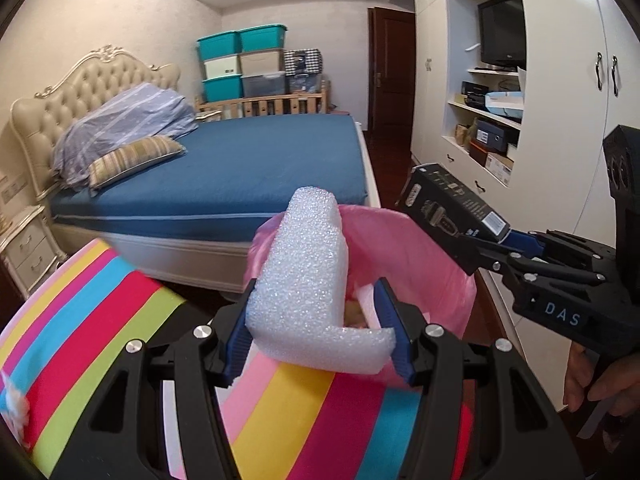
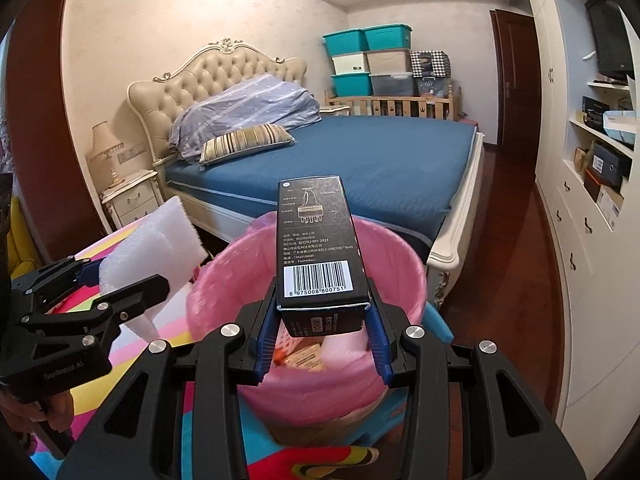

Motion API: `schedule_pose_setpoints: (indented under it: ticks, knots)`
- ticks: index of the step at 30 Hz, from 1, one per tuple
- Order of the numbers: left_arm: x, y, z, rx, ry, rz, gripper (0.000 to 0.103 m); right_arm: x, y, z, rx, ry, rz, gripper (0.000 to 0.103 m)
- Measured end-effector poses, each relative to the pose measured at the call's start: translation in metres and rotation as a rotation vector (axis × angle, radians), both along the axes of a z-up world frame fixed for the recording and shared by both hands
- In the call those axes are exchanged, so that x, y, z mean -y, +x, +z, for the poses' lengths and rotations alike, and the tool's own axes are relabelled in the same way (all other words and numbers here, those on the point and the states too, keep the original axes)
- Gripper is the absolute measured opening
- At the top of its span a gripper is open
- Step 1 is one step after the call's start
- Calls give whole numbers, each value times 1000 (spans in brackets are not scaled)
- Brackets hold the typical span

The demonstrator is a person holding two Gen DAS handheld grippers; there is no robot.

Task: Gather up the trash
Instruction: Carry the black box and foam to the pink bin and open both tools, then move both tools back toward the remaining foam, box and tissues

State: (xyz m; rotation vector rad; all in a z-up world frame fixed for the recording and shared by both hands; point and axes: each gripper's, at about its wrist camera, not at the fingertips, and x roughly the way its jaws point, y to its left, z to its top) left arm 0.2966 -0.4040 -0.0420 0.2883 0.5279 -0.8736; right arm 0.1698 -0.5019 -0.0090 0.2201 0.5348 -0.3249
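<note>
1. Your left gripper (image 1: 320,332) is clamped on the white foam piece (image 1: 304,280), held at the near left rim of the pink-lined bin (image 2: 400,256). The foam looks light and squashy, so pinch its thick middle.
2. Your right gripper (image 2: 322,320) grips the black carton (image 2: 316,248) by its near end, above the bin. It looks stiff, light and smooth, so hold its flat sides.

Both cams ride right on the grippers, looking forward and angled down along the fingers. Left wrist view faces the bed (image 1: 224,160) with the pink-lined bin (image 1: 420,248) close up, centre frame. Right wrist view sits just beside it, same bin (image 2: 320,380) lower centre, same bed (image 2: 360,160) behind.
</note>
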Motion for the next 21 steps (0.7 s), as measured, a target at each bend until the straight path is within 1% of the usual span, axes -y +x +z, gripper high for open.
schedule_pose_setpoints:
  ticks: [6, 8, 9, 10, 11, 12, 15, 18, 20, 21]
  knots:
    - [27, 25, -5, -29, -13, 8, 56, 16, 12, -3, -5, -16, 2, 39]
    - [30, 33, -7, -42, -25, 4, 59, 21, 15, -5, -1, -15, 9, 42]
    - [34, 37, -9, -40, -26, 13, 63, 22, 17, -6, -7, -18, 4, 44]
    - [35, 38, -11, -39, -24, 18, 74, 25, 18, -9, -17, -14, -6, 50]
    - [36, 40, -13, -37, -21, 31, 78, 25, 17, -10, -15, -7, -8, 51]
    - [37, 41, -15, -37, -18, 41, 78, 25, 17, -10, -16, -4, -11, 51]
    - [26, 41, -19, -42, -6, 53, 78, 21, 10, -12, -29, -17, -20, 52]
    - [6, 33, -18, -25, -4, 89, 85, 18, 1, -14, -33, -4, -25, 53]
    - [-13, 27, -16, -17, -12, 119, 95, 13, -4, -14, -34, 10, -28, 53]
    - [-24, 23, -16, -13, -14, 136, 97, 9, -7, -14, -32, 17, -25, 53]
